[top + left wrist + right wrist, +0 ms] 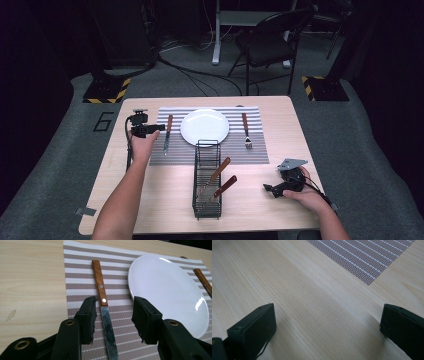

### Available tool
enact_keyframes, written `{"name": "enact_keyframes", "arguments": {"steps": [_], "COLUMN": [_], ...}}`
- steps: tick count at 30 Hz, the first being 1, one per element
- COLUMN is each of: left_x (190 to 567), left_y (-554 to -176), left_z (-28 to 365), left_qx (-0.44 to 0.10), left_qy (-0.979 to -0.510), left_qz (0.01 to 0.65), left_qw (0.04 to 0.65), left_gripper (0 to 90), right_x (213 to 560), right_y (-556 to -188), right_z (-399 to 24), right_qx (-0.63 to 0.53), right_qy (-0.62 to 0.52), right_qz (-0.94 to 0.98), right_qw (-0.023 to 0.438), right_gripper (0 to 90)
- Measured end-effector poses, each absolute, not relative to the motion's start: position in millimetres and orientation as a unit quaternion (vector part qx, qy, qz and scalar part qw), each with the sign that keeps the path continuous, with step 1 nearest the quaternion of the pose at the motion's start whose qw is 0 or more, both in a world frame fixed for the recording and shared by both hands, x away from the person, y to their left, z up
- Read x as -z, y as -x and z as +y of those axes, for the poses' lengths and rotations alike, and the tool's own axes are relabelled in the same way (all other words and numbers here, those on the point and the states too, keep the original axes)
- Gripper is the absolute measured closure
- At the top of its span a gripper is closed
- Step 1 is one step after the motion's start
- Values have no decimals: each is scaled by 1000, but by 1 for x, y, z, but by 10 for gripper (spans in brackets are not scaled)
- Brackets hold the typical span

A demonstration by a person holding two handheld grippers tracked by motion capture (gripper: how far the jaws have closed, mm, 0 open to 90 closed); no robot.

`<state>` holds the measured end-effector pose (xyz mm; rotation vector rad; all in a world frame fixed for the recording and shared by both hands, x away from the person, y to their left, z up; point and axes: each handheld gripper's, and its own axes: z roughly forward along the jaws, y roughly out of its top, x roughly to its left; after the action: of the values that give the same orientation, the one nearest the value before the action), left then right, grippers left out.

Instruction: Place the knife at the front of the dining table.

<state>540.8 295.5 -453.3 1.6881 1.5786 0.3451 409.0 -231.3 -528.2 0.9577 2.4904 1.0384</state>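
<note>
Black ribbed pads of my left gripper (113,320) fill the bottom of the left gripper view, standing partly apart with the knife (103,307) lying between them; neither pad presses on it, so nothing is gripped. That knife has a warm wooden handle with two bright rivets and a dull steel blade, and it rests flat on the striped placemat (77,277), a woven mat of brown and white bands. Just beside the blade sits the white plate (165,290), glossy and round, its rim close to my far pad. From the high view I see the left gripper (159,127) at the mat's left edge, over the knife (167,132), with bare wood to its left.

My right gripper (327,327) has its jaws spread wide over pale, fine-grained table (312,302) wood, holding nothing; a corner of the mat lies beyond it. In the high view the right gripper (266,188) sits low near the table's right front corner, well apart from everything.

Between my hands stands a black wire rack (206,180), long and narrow, with two wooden-handled utensils (220,180) leaning in it. A fork (245,130) lies on the mat right of the plate.
</note>
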Motion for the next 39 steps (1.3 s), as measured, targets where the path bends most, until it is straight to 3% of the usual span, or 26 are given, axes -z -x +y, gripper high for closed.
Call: {"name": "enact_keyframes", "arguments": {"steps": [18,39], "left_x": [444,490], "left_y": [-485,-424], "left_z": [303,331], "left_qx": [-159,-167], "left_qy": [-710,-754], "left_qz": [556,519], "left_qw": [402,367], "left_gripper": [447,372], "right_x": [528,528], "right_y": [-409,-409], "right_z": [-231,-231], "right_qx": [-359,-359], "right_qy": [-331,-331], "right_qz": [861,861], "right_qw": [139,139], "right_gripper": [0,0]}}
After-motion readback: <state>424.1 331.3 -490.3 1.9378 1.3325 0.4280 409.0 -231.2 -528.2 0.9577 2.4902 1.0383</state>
